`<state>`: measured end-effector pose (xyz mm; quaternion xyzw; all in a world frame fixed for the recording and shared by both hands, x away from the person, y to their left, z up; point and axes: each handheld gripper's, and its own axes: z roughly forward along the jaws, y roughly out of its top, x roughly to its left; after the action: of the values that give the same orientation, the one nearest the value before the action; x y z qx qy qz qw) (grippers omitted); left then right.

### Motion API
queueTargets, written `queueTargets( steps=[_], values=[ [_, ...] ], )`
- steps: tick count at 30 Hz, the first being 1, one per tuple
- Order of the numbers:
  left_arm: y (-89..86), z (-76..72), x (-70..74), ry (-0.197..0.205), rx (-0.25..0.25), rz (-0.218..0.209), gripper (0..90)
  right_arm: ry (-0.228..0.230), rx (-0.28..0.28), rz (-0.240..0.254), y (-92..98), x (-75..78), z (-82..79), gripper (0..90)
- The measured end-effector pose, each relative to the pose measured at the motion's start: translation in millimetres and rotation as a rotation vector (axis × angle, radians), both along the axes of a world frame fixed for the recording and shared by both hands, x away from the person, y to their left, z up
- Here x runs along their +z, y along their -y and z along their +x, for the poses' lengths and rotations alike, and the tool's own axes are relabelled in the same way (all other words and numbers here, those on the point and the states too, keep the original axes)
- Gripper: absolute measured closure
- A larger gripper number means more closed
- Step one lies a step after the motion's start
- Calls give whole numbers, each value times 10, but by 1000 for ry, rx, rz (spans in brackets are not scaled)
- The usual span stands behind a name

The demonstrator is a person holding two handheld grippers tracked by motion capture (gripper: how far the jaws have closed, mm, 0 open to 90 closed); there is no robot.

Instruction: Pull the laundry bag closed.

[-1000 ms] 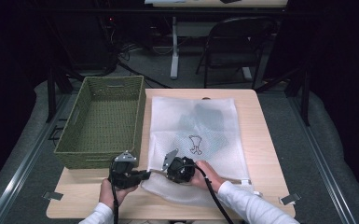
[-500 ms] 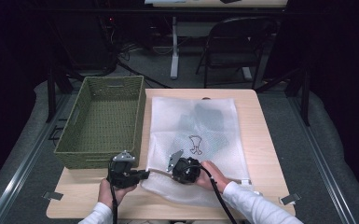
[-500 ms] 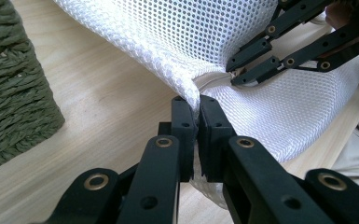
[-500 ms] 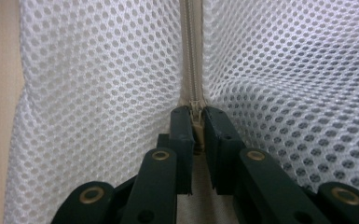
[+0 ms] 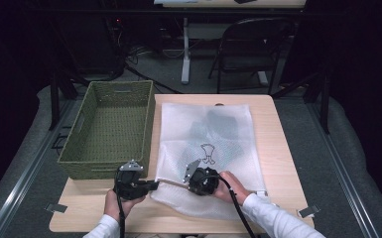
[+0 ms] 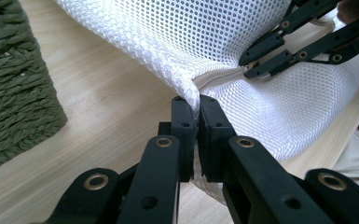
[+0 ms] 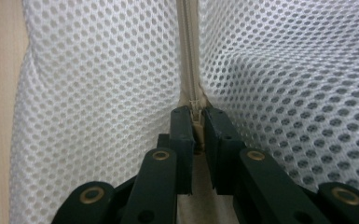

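Mesh laundry bag (image 5: 208, 148): white, honeycomb weave, cream zipper (image 7: 189, 56) along near edge, dark garment inside; lies flat on wooden table (image 5: 273, 148) beside green woven basket (image 5: 110, 126). Printed black line figure (image 5: 208, 153) at centre, no legible lettering. Left gripper (image 6: 197, 108) pinches the bag's near corner; right gripper (image 7: 194, 119) clamps the zipper pull.

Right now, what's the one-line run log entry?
left gripper: shut on mesh bag corner | right gripper: shut on zipper pull | basket: beside bag

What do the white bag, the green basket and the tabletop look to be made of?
White bag: soft synthetic mesh, matte, judging by its regular round holes and limp folds; a cream zipper runs along it. Green basket: woven twisted cord or paper rope, matte, with coarse plaited strands. Tabletop: pale wood or wood-look laminate, smooth with faint grain.
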<state>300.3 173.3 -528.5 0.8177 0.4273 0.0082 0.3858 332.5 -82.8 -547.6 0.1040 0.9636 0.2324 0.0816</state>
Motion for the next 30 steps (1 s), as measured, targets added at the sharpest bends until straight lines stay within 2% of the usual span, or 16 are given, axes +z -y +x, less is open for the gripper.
queueTargets(
  steps=[9, 12, 30],
  values=[
    [-17, 4, -4, -2, 1, 1, 863, -16, -22, -7, 126, -11, 3, 825],
    [-27, -1, -2, -5, 10, -14, 862, -17, -23, -2, 164, -9, 10, 825],
    [-64, 21, 4, -6, 19, -5, 862, -17, -67, -11, 458, 28, -10, 825]
  ],
)
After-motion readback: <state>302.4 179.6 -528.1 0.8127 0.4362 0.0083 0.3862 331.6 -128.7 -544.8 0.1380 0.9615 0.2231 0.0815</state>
